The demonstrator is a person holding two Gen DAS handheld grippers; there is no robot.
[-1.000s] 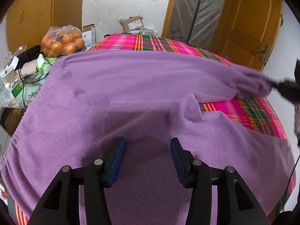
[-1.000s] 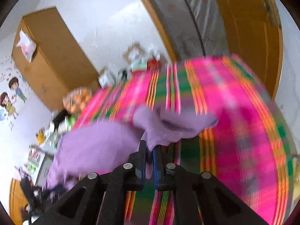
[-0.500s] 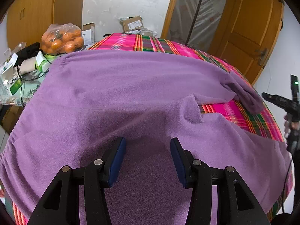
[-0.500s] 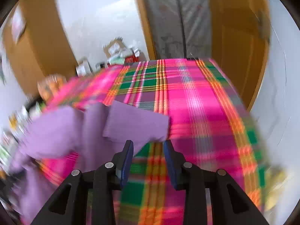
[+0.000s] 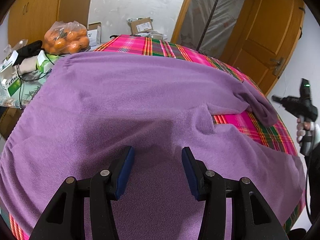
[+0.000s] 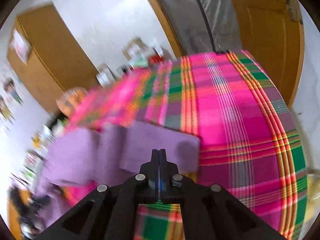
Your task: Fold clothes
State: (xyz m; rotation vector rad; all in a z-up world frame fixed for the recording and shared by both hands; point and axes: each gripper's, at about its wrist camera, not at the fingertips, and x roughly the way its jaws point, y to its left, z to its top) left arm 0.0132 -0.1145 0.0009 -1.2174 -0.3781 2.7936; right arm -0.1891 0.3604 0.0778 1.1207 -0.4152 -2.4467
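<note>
garment: we see purple fleece trousers (image 5: 124, 100) spread over the plaid table (image 5: 258, 128), far leg end doubled back.
left gripper (image 5: 156, 170): jaws wide apart, holding nothing, over the fleece.
right gripper (image 6: 159, 154): jaws pressed together, pinching nothing we can see.
risk: we judge the overhanging near leg could drag the trousers off the edge.
views: only the left view shows the full spread; the right is blurred, showing the leg cuff (image 6: 160, 140).

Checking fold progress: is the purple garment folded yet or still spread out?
Mostly spread. The purple garment lies flat across the plaid tablecloth; only its far end is turned back on itself. The open left claw hovers above it.
</note>
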